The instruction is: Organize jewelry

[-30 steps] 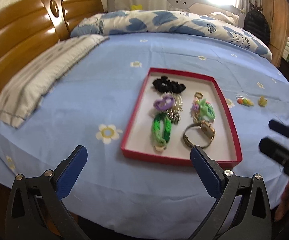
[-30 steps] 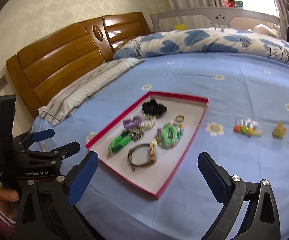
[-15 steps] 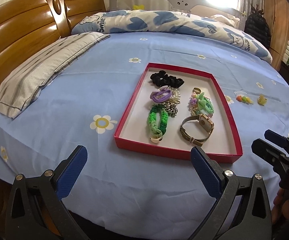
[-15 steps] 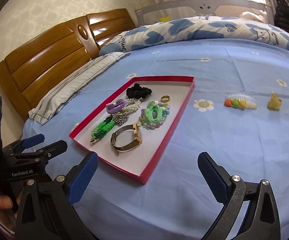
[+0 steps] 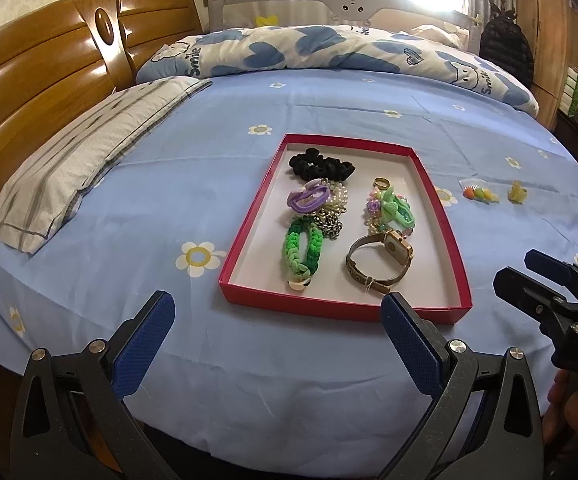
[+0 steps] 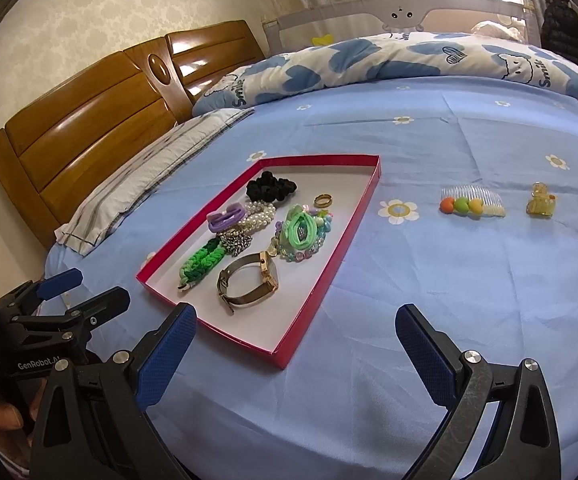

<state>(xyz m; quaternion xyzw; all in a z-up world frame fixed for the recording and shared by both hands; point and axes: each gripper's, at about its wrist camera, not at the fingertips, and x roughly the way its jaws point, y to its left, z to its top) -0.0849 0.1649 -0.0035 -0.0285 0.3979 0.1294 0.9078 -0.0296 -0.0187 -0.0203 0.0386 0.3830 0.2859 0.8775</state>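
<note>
A red tray (image 5: 249, 236) (image 6: 341, 248) lies on the blue bed sheet. It holds a black scrunchie (image 5: 321, 166), a purple hair tie (image 5: 307, 200), a green braided bracelet (image 5: 303, 248), a gold watch (image 5: 385, 258) (image 6: 249, 280), a gold ring (image 6: 323, 200) and green beaded pieces (image 6: 303, 228). A hair comb with coloured beads (image 6: 471, 204) (image 5: 479, 193) and a yellow claw clip (image 6: 541, 202) (image 5: 517, 194) lie on the sheet right of the tray. My left gripper (image 5: 277, 340) is open and empty, near the tray's front edge. My right gripper (image 6: 297, 346) is open and empty, near the tray's front right corner.
A striped pillow (image 5: 85, 152) lies at the left by the wooden headboard (image 5: 41, 80). A blue-and-white quilt (image 5: 329, 50) is bunched at the far side. The bed's near edge drops off just under both grippers.
Both grippers have shifted a little, so the tray sits slightly differently in each view. Both stay open and empty. Nothing on the bed has moved.
</note>
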